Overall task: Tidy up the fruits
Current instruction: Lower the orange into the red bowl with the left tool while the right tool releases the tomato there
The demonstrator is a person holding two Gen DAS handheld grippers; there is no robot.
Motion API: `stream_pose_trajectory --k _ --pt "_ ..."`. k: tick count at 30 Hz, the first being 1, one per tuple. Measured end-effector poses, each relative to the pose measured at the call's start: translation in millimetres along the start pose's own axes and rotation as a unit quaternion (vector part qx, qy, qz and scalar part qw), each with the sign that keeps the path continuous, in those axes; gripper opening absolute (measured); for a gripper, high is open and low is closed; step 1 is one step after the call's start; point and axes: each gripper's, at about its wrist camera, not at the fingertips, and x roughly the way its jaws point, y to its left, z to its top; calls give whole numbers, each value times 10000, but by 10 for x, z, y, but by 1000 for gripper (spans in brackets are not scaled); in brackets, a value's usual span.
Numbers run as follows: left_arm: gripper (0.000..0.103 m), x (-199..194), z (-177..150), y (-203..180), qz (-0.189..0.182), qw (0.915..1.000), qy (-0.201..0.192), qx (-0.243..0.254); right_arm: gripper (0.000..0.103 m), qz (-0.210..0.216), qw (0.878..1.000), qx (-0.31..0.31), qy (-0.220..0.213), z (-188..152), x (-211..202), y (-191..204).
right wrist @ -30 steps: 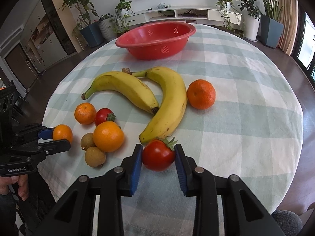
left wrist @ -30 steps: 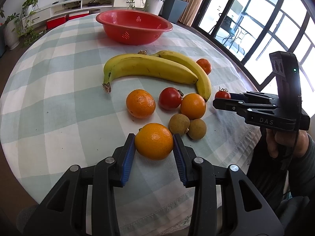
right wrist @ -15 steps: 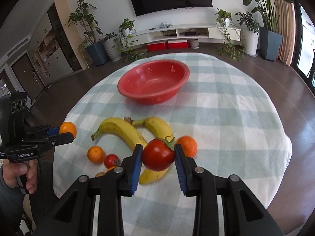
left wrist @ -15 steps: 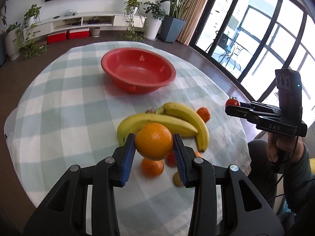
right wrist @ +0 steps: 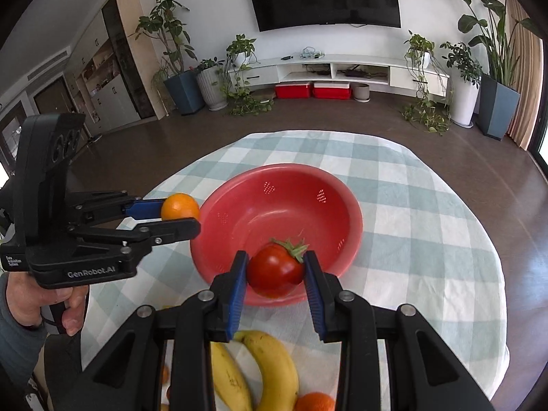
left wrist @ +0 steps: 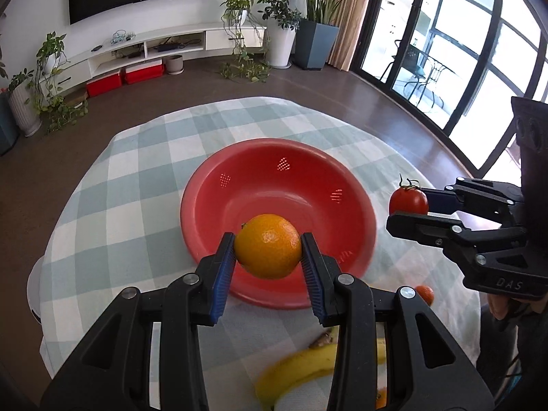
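**Both fruits over the bowl, release pending**

Left tool [left wrist: 268, 251] clamped on orange [left wrist: 268, 246], blue pads gripping across its widest part so it cannot roll out. Right tool [right wrist: 275, 272] clamped on tomato [right wrist: 275, 270], stem up, clear of the pads. Both held above the near rim of the empty red bowl [left wrist: 212, 202] on the checked counter [left wrist: 137, 171]. Bananas [right wrist: 274, 370] waiting on the cloth, near side. Probably positioned for a short drop.

Tongs, two: left tongs [left wrist: 268, 257], right tongs [right wrist: 275, 274]. Black frames, silver screws, ribbed blue pads [left wrist: 224, 270]; white "GenRobot.AI" and "DAS" lettering. Grey sleeve [right wrist: 13, 339].
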Motion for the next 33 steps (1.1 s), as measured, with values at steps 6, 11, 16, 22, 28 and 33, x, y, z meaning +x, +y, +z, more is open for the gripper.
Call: stream_pose_trajectory --k 6,11,16,22,28,33 --pt "36 546 52 -55 238 9986 433 185 35 23 9986 -185 490 46 481 -17" --pt "36 747 -95 -82 369 9969 637 275 35 -119 9971 -311 689 -62 668 -42" --pt "36 746 -205 -124 390 9969 607 322 35 -239 9960 -386 765 -103 717 -62" --pt "36 699 -267 -186 450 9965 557 420 35 -316 9958 -460 732 -119 722 -58" --pt "36 633 -275 -174 426 9973 475 363 35 -349 9963 -398 675 -115 682 -57" --pt "54 392 -289 -139 457 9986 215 182 53 -274 9992 -170 223 -96 323 -44"
